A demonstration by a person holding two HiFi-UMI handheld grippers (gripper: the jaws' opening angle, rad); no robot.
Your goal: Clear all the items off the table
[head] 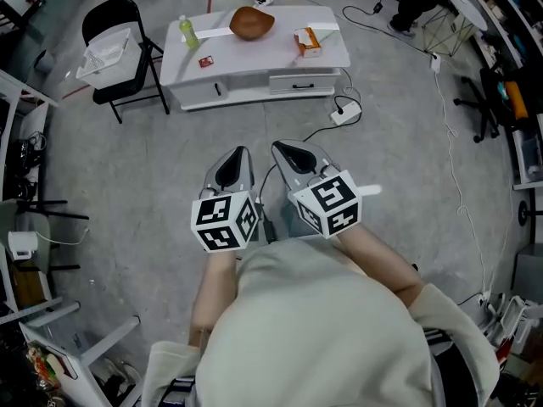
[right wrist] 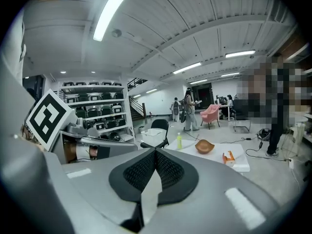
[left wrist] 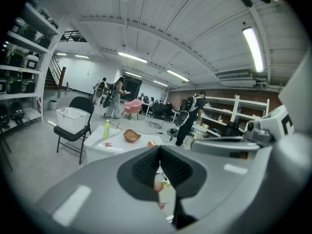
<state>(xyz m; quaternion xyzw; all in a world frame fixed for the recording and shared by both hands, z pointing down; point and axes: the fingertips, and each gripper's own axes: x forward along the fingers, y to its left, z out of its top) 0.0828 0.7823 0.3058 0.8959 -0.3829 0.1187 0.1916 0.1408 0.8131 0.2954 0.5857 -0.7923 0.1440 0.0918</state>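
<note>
Your left tool (head: 240, 153) and right tool (head: 280, 148) are both closed, empty — held side by side over the floor (head: 127, 168), well apart from the table (head: 254, 62). Bowl (head: 252, 23), bottle (head: 187, 32), box (head: 308, 41) and red card (head: 206, 61) all sit on it.

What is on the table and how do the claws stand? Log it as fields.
table: table, white and low, across the floor from the person, not yet cleared
on table: bottle, bowl, box, red card
beside table: chair with a basket on its seat
left claw: left claw shut, empty, well short of the table
right claw: right claw shut, empty, well short of the table
</note>
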